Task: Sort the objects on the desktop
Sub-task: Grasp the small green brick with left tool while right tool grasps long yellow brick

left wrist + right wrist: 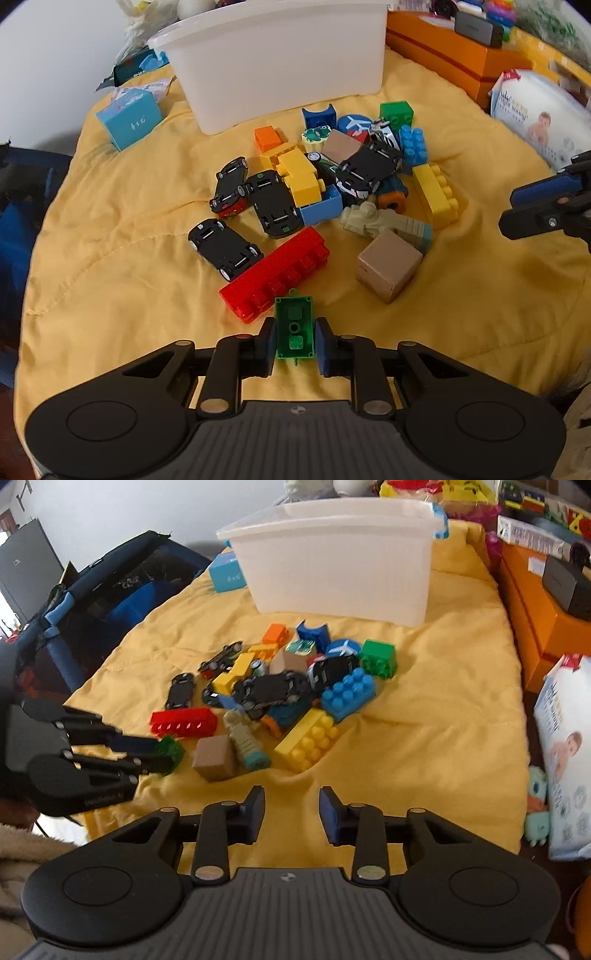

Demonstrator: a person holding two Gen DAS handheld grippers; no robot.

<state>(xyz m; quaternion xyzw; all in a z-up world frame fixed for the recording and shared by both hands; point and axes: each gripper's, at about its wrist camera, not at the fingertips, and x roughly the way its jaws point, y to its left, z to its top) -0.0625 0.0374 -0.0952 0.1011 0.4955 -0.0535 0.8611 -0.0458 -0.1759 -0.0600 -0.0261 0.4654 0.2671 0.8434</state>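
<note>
My left gripper [294, 338] is shut on a clear green brick [294, 326], held just above the yellow cloth in front of the long red brick [275, 275]. It also shows in the right wrist view [162, 755], with the green brick [170, 751] at its tip. My right gripper [291, 812] is open and empty above bare cloth, short of the toy pile. The pile holds black toy cars [223, 247], a yellow brick [308, 744], a blue brick [349, 694], a green brick [380, 657] and wooden cubes [388, 264]. The white bin [280, 55] stands behind the pile.
A light blue box [129, 118] sits left of the bin. An orange box [458, 51] and a wet-wipes pack [543, 114] lie at the right. A dark bag [110, 590] is off the cloth's left edge. My right gripper shows at the right edge [546, 206].
</note>
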